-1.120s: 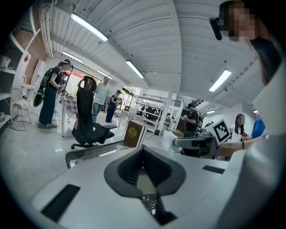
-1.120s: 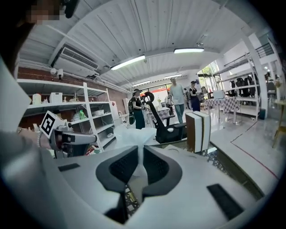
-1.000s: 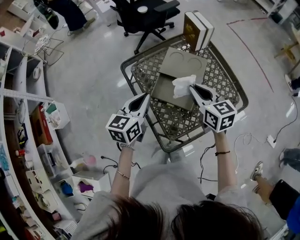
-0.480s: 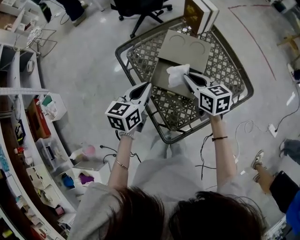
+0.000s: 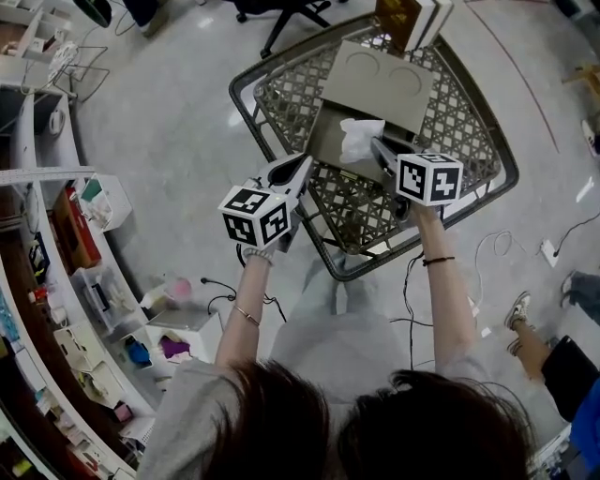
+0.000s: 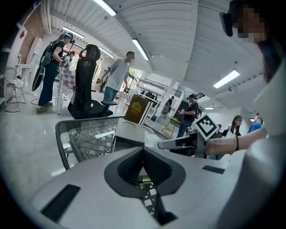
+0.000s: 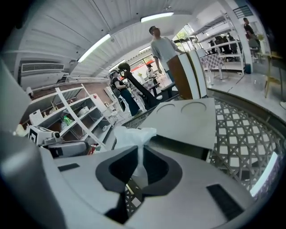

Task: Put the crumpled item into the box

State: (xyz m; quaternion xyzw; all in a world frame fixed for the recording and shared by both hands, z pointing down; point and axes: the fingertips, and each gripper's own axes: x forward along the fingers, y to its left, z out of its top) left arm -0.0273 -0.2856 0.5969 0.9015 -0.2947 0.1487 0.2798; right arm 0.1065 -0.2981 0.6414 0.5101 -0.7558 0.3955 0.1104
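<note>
Currently, right gripper (image 5: pixel 375 142) pinched onto crumpled tissue (image 5: pixel 361 139), held over the open box (image 5: pixel 380 86) on mesh bench (image 5: pixel 450 141), apparently for dropping in; left gripper (image 5: pixel 305 161) closed, empty, off aside.

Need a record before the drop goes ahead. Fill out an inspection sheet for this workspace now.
Surface: lattice-top table with a dark rim.
Job's things: white crumpled tissue held at the open grey box, not yet inside; lid raised.
Clutter: two boxed books standing at the table's far edge.
Tools: right tool shut on the crumpled tissue; left tool shut, nothing in it, by the table's left rim.
Cables: white cable with plug and black cable on the floor.
Surroundings: shelves at left, office chair, people standing behind.
</note>
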